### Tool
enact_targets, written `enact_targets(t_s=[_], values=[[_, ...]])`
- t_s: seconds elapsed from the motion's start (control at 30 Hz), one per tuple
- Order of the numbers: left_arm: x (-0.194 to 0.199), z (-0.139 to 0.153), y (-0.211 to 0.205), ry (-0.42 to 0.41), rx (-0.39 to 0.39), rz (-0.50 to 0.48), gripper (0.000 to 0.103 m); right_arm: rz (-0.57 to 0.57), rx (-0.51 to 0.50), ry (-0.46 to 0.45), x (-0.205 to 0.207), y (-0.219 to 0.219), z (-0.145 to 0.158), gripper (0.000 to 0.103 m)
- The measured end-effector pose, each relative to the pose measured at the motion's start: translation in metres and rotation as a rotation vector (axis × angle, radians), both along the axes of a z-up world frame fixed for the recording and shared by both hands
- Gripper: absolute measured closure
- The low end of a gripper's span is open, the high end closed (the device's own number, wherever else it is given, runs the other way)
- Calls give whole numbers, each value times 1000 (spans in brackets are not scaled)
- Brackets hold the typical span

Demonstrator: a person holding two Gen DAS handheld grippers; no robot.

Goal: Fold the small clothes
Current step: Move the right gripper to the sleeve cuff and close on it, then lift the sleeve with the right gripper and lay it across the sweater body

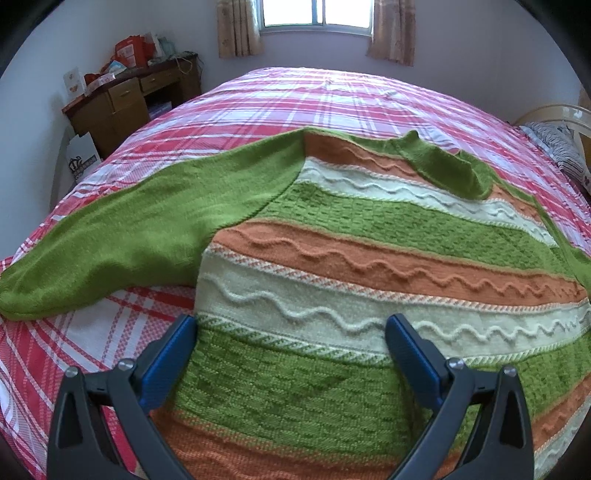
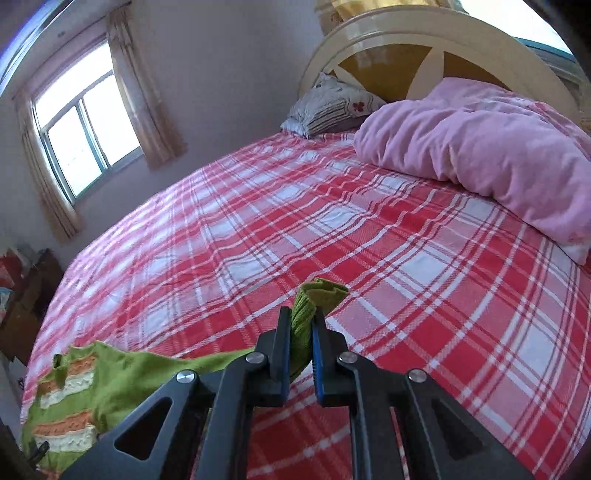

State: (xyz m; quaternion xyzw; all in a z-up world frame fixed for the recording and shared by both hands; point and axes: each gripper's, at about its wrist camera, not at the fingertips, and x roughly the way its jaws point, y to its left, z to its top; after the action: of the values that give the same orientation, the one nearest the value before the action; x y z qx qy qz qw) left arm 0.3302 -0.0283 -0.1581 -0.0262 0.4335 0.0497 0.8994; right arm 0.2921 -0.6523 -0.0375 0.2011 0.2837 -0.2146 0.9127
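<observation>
A small knitted sweater (image 1: 369, 236) with green, orange and cream stripes lies flat on the red plaid bed sheet (image 1: 295, 96). Its green left sleeve (image 1: 129, 229) stretches out to the left. My left gripper (image 1: 291, 325) hovers open over the sweater's lower body, nothing between its blue pads. In the right wrist view, my right gripper (image 2: 300, 321) is shut on the cuff of the other green sleeve (image 2: 314, 299), lifted above the sheet (image 2: 332, 229). The sleeve trails back to the sweater body (image 2: 74, 391) at lower left.
A pink duvet (image 2: 498, 155) is bunched near the cream headboard (image 2: 406, 40), with a striped pillow (image 2: 328, 107) beside it. A brown cluttered desk (image 1: 136, 92) stands by the wall left of the bed. A curtained window (image 1: 317, 14) is behind.
</observation>
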Motion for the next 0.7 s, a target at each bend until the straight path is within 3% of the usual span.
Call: enact_targets(t_s=[0.17,0.4,0.7], values=[[-3,4,-2,9,4,-26,0,3,-21,-27,-8,12,18,94],[-28,32,7,-18,-114,-76,0,52,-114,-43,9,44,57,94],[-64,60,-2,-93,-60,-159,0,192,-203,-82,45,115,97,94]])
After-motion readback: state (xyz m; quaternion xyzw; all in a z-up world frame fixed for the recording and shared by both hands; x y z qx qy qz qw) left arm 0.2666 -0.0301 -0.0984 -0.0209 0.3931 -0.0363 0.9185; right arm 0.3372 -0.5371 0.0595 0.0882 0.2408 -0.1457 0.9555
